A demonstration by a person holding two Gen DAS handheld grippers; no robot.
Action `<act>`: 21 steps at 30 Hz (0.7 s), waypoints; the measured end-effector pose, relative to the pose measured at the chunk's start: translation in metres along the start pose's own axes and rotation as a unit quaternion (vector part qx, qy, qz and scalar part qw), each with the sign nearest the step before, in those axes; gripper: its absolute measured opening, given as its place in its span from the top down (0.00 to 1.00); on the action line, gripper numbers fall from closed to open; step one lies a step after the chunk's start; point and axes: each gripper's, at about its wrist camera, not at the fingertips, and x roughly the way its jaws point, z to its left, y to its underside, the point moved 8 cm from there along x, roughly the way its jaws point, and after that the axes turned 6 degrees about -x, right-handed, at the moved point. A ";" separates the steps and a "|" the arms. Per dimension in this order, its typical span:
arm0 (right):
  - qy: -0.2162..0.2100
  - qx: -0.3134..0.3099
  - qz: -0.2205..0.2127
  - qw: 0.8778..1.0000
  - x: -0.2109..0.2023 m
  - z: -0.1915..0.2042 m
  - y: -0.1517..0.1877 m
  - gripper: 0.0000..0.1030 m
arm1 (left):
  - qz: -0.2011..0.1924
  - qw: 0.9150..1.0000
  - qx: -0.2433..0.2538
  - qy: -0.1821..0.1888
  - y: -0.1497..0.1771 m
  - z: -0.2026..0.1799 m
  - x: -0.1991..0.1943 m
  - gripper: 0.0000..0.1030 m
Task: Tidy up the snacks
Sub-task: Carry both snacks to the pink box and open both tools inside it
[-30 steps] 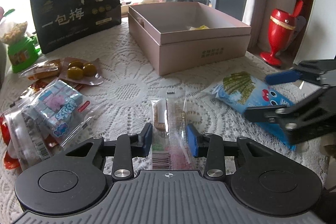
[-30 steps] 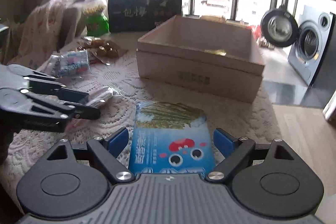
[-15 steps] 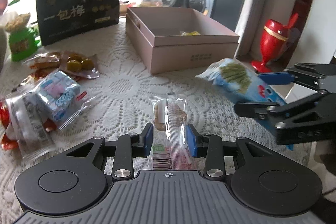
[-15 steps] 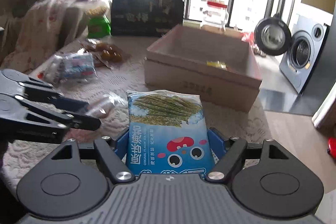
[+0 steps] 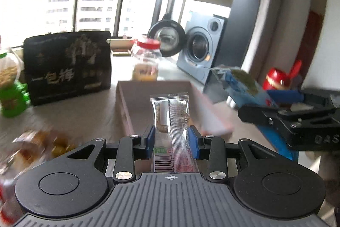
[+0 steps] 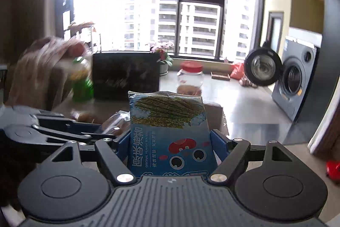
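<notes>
The left claw (image 5: 171,138) pinches a narrow clear-wrapped snack bar (image 5: 171,118) raised before the open pink cardboard box (image 5: 127,107), while the right claw (image 6: 171,147), spread wider, clamps a blue seaweed snack packet (image 6: 170,131) held clear of the table (image 5: 80,118).
</notes>
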 end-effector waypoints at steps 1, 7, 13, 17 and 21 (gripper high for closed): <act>-0.004 0.012 0.006 1.000 0.009 -0.008 -0.008 0.25 | 0.000 1.000 -0.008 0.001 -0.010 0.001 0.012 0.62; -0.006 0.019 0.043 0.999 0.073 -0.038 -0.035 0.25 | -0.002 0.999 -0.034 0.011 -0.044 0.012 0.070 0.62; -0.030 0.055 0.120 0.991 0.157 -0.046 -0.035 0.23 | 0.075 0.993 -0.062 0.060 -0.037 0.024 0.115 0.56; -0.043 0.116 0.158 0.980 0.187 -0.051 -0.026 0.23 | 0.044 0.999 -0.024 0.020 -0.040 0.030 0.108 0.57; -0.057 0.191 0.167 0.966 0.189 -0.056 -0.018 0.22 | 0.029 0.999 -0.028 0.037 -0.041 0.041 0.079 0.57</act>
